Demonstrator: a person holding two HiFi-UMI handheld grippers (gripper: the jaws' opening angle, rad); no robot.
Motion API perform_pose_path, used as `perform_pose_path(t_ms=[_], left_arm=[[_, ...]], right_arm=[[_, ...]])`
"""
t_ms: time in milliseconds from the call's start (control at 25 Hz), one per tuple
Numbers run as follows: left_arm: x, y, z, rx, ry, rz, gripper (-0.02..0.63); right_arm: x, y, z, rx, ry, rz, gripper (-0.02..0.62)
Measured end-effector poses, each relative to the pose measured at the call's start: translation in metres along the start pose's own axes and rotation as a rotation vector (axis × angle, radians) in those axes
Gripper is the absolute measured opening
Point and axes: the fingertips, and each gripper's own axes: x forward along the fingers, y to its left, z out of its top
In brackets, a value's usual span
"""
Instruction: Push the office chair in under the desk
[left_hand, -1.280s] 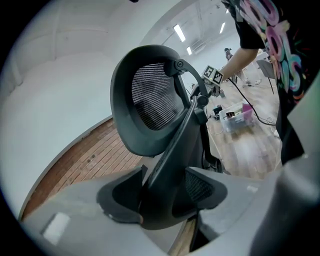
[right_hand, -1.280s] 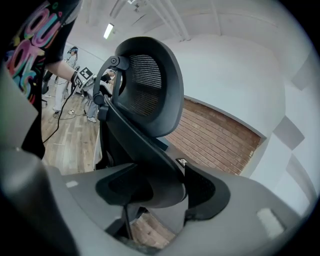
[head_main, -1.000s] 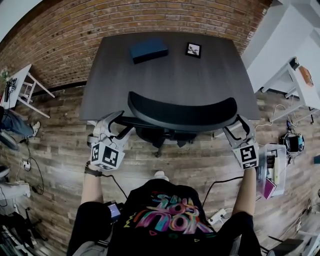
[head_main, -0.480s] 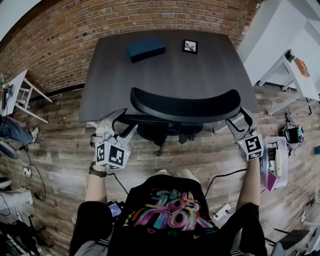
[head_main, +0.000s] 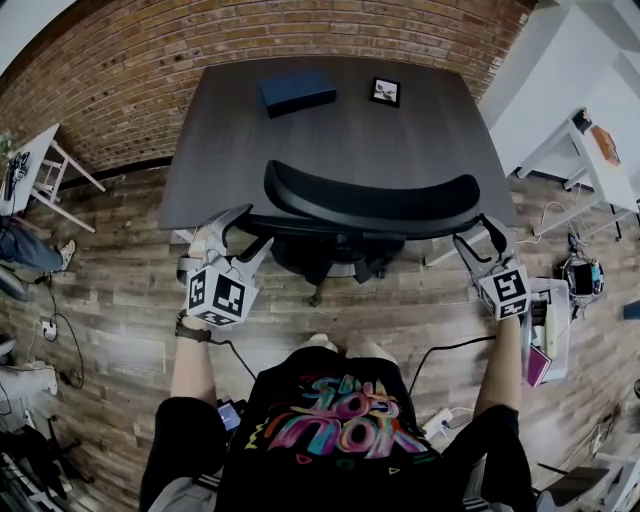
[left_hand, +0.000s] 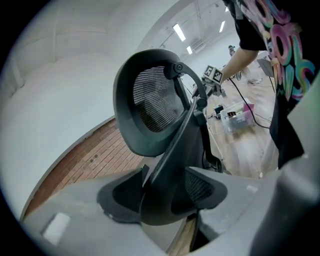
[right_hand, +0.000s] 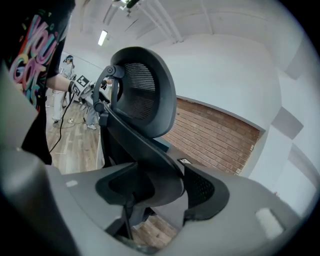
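While 2 tongs (head_main: 258, 226) (head_main: 472, 232) clamp chair (head_main: 370, 205), desk (head_main: 330, 150) bears box (head_main: 297, 92).

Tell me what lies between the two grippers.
The chair, its backrest spanning from left gripper to right gripper; the head view shows it.

Black mesh-backed office chair (head_main: 370, 205), upright, backrest over near edge of dark grey desk (head_main: 330, 140)
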Motion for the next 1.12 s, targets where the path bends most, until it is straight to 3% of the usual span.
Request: perform_pose_path(t_ms=[160,360,720,880,1120], left_arm=[[-0.014,0.003,0.007,-0.11,-0.035,0.059,0.267],[-0.033,0.003,0.016,-0.2,-0.084,0.093,0.267],[-0.048,-0.026,0.046,-0.423,-0.204,0.048,0.247],[-0.049,-0.041,0.056,-0.547,-0.253,0.023,0.201],[-0.053,-0.044,0.066,-0.575,-0.316,0.033,0.105]], right_arm=[[-0.015,0.004,-0.001,0.124,-0.065,-0.008,0.272],[-0.026,0.03,0.017,0.185,-0.139,-0.017,0.267],[-0.04,0.094,0.071,0.243,-0.284,0.048,0.164],[-0.038,0.126,0.092,0.277,-0.34,0.094,0.139],[-0.032,0.152,0.1,0.355,-0.356,0.043,0.067]])
